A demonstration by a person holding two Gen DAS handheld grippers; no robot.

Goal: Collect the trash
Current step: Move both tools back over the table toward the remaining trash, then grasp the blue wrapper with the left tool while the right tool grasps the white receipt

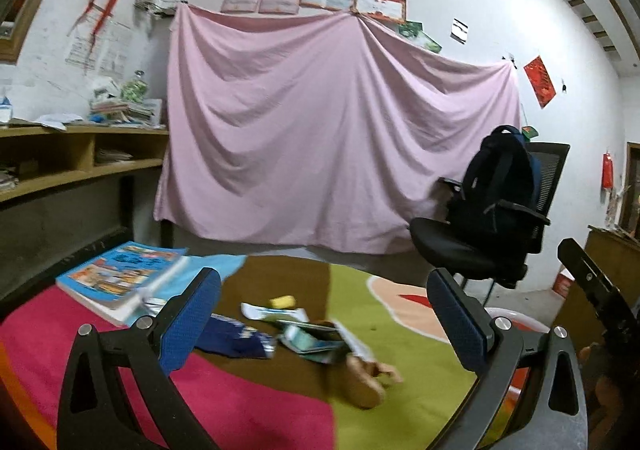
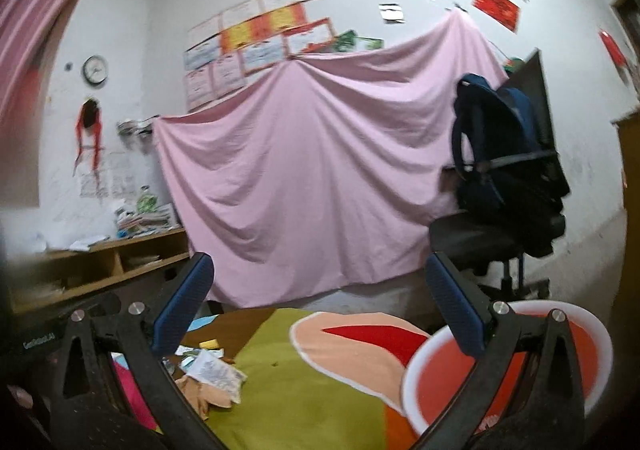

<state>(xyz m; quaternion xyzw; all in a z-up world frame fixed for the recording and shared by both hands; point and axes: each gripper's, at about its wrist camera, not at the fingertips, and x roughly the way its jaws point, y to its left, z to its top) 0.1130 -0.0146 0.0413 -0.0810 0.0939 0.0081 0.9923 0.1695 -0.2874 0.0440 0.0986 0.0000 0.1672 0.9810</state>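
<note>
Both the left gripper [image 1: 324, 314] and right gripper [image 2: 320, 302] are spread wide, holding nothing. Wrappers [image 1: 316, 338] lie mid-table on the colourful tablecloth [image 1: 416, 382]; books [image 1: 120, 274] occupy its far left corner.

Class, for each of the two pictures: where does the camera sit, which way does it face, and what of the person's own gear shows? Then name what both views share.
Left wrist: sits on the left gripper, faces across the mat toward the pink sheet; its open blue fingers frame the wrappers, and part of the right gripper shows at the right edge.
Right wrist: sits on the right gripper, faces the same wall; open fingers, red bin below.
Shared: sheet, chair with backpack, shelf, mat, wrappers.
</note>
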